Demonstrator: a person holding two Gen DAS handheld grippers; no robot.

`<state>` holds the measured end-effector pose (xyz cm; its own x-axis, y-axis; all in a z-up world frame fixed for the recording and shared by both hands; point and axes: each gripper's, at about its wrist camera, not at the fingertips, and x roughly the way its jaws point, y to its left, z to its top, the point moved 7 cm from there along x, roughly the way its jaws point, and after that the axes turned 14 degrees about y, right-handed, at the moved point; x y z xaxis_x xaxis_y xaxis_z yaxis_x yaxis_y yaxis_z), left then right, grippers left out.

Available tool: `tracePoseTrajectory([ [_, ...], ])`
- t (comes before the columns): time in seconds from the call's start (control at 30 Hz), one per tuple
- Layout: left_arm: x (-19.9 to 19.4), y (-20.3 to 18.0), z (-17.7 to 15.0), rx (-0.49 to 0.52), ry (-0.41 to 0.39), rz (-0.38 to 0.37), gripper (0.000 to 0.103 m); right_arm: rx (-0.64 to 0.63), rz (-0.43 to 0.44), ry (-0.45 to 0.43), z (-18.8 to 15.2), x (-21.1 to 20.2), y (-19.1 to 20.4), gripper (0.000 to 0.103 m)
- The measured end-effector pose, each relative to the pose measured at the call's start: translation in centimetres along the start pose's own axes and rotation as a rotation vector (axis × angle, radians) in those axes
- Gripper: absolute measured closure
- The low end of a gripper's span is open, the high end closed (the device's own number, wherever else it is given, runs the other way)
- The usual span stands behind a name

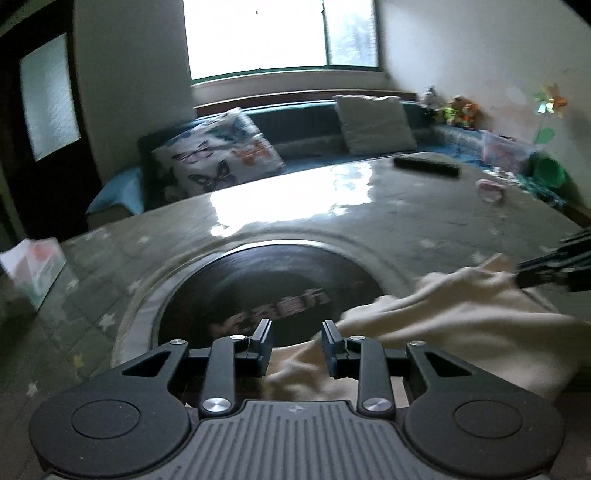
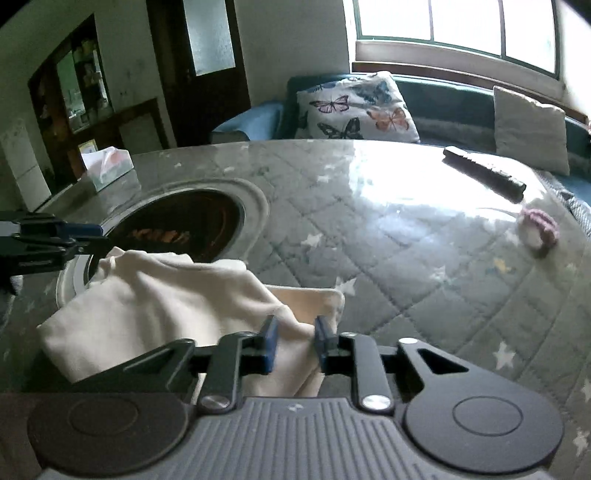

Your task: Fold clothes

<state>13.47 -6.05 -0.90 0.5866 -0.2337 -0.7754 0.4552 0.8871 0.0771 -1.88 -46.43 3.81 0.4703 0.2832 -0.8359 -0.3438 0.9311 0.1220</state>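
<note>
Left wrist: my left gripper [image 1: 297, 345] jaws apart, cream garment [image 1: 424, 332] between them, pads not pressing; it overlaps the dark round inset [image 1: 266, 291]. Right wrist: my right gripper [image 2: 294, 345] jaws narrowly apart, cloth fold between, clamp unclear; table [image 2: 406, 258] right of the inset is bare.

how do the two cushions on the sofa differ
The butterfly cushion is white, printed with coloured butterflies; the plain cushion is a single pale grey-beige with no print. The butterfly cushion sits toward the sofa's end nearer the dark door; the plain cushion sits farther along under the window. Both are squarish and lean upright against the sofa back.
</note>
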Motion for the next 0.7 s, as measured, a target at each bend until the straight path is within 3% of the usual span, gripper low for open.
tracePoseTrajectory([
  [0.13,0.1,-2.3,0.4,0.040,0.015,-0.076,0.072,0.009,-0.068,0.000,0.3,1.2,-0.2,0.097],
  [0.33,1.8,-4.7,0.4,0.071,0.055,-0.140,0.072,-0.016,-0.107,-0.044,1.3,0.3,0.7,0.096],
  [0.53,3.9,-5.4,0.3,0.054,0.089,-0.161,0.072,-0.086,0.031,-0.034,2.2,-0.1,4.6,0.095],
  [0.7,3.5,-5.0,0.5,0.026,0.081,-0.180,0.072,-0.057,0.036,0.037,3.5,3.2,4.9,0.095],
])
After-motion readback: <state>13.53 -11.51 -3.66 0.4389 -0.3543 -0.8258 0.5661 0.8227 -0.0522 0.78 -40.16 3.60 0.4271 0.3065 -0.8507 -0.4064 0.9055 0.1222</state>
